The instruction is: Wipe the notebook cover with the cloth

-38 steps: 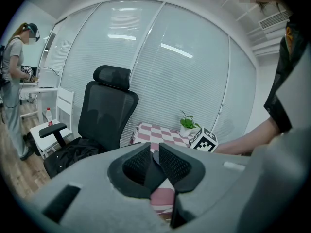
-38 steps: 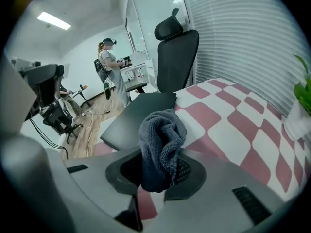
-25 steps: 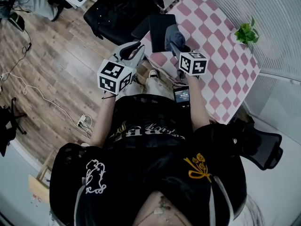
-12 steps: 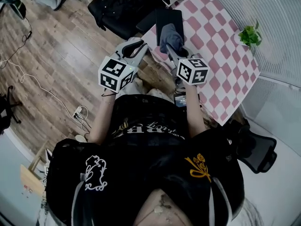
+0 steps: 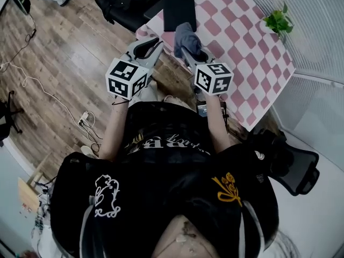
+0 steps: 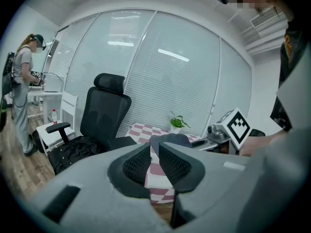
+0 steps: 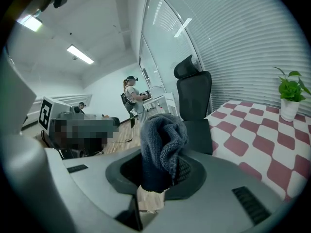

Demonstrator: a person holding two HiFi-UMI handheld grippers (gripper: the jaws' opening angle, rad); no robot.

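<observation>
A dark notebook (image 5: pixel 179 11) lies flat near the corner of the pink-checked table (image 5: pixel 242 42). My right gripper (image 5: pixel 189 50) is shut on a bunched grey-blue cloth (image 5: pixel 185 38) just at the notebook's near edge. In the right gripper view the cloth (image 7: pixel 163 147) stands up between the jaws, which hide the notebook. My left gripper (image 5: pixel 150 46) hovers off the table's edge to the left, its jaws close together with nothing between them. The left gripper view shows its ribbed pads (image 6: pixel 136 164) almost meeting, with the cloth (image 6: pixel 170 140) beyond.
A potted plant (image 5: pixel 277 21) stands at the table's far side. A black office chair (image 5: pixel 129 1) with a dark garment on it sits by the table's left end, another chair (image 5: pixel 293 165) at lower right. A person (image 6: pixel 22 91) stands far off.
The cloth in my right gripper has come back from beside the notebook's right part to its near edge. The left gripper has kept its place beside it. The head view has shifted.
</observation>
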